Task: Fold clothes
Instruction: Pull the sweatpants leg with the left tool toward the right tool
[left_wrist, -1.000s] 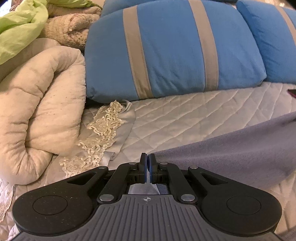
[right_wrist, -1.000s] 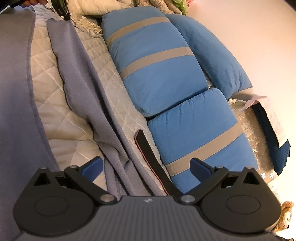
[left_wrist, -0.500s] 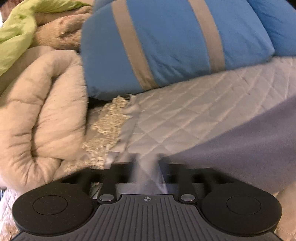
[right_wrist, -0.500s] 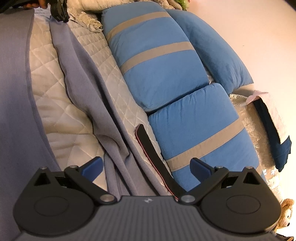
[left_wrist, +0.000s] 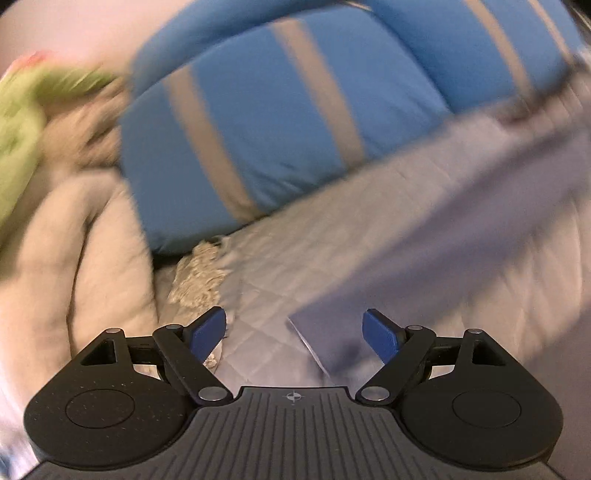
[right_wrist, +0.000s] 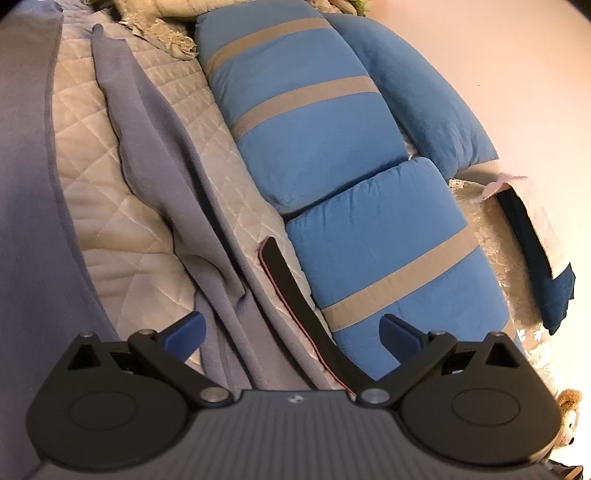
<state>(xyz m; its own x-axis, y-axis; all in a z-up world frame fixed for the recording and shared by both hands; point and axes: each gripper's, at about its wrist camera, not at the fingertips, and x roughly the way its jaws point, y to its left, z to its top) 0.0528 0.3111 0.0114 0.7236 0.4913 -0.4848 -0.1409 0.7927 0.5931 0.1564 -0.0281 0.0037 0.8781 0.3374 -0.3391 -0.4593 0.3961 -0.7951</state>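
Left gripper (left_wrist: 294, 332) wide apart over grey garment (left_wrist: 424, 266) corner, right gripper (right_wrist: 291, 330) spread wide, empty

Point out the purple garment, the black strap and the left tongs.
Purple garment (right_wrist: 162, 155): right wrist view, middle of its long fold.
Black strap (right_wrist: 286, 280): right wrist view, mid-length.
Left tongs (left_wrist: 293, 332): left wrist view, gap between open fingertips.

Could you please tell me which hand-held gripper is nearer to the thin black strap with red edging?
Right. The right hand-held gripper hangs open directly over the strap; the left hand-held gripper is open at the far sleeve end.
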